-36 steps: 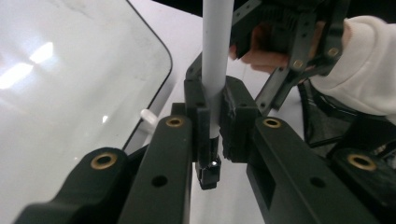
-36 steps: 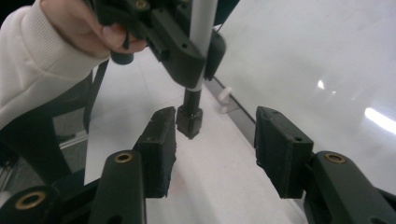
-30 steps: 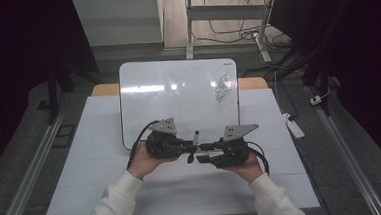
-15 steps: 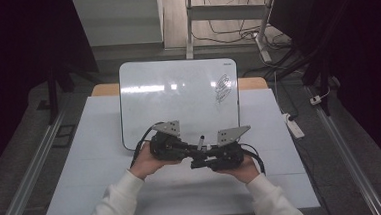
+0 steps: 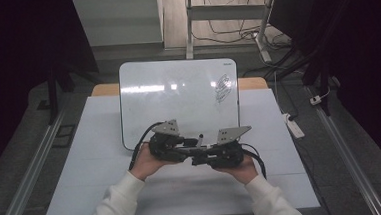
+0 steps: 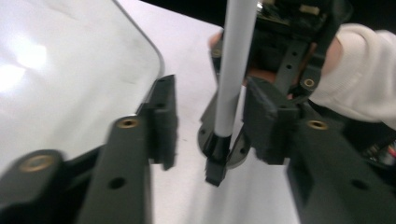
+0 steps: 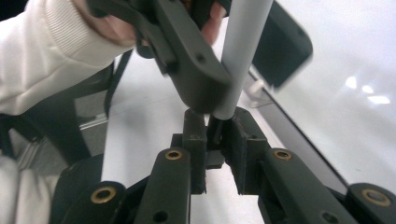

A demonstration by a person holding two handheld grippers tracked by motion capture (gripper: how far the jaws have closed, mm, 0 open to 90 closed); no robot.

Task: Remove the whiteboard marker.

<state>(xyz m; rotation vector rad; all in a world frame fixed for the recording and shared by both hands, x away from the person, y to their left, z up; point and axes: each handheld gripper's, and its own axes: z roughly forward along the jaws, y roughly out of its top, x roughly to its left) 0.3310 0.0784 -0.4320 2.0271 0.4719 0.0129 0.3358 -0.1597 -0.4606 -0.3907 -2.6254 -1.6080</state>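
- Jaws of the right gripper (image 7: 214, 154) pinch the black end of the white-barrelled marker pen (image 7: 240, 56); the left gripper (image 6: 210, 121) stands wide around it.
- Uneven closing could tilt the pen loose onto the glossy white whiteboard (image 5: 178, 98).

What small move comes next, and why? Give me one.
Probably shut the left gripper on the marker. Its jaws stand open on either side of the white barrel, while the right gripper clamps the marker's black end, so both would then hold it.
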